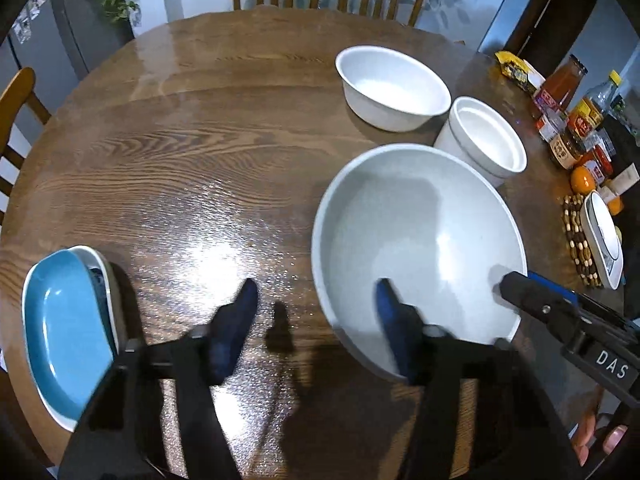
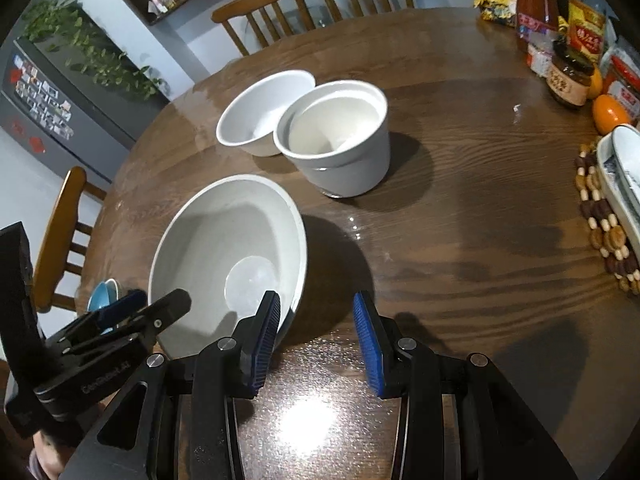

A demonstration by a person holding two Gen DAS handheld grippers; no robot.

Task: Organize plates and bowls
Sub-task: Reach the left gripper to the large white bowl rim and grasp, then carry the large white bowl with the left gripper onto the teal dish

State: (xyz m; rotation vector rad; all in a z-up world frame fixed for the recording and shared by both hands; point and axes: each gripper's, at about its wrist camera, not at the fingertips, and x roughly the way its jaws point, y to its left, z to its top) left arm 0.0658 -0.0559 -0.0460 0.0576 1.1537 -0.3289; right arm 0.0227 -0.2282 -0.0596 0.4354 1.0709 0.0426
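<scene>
A large pale grey bowl sits on the wooden table; it also shows in the right wrist view. My left gripper is open, its right finger inside the bowl's near rim, its left finger over bare table. My right gripper is open and empty at the bowl's right edge, its left finger just over the rim. Behind stand a white bowl and a stack of white deep bowls. A blue plate on a white dish lies at the near left.
Jars, bottles and oranges crowd the table's right edge, beside a white dish on a beaded mat. Wooden chairs stand around the round table. A fridge and plants are at the left.
</scene>
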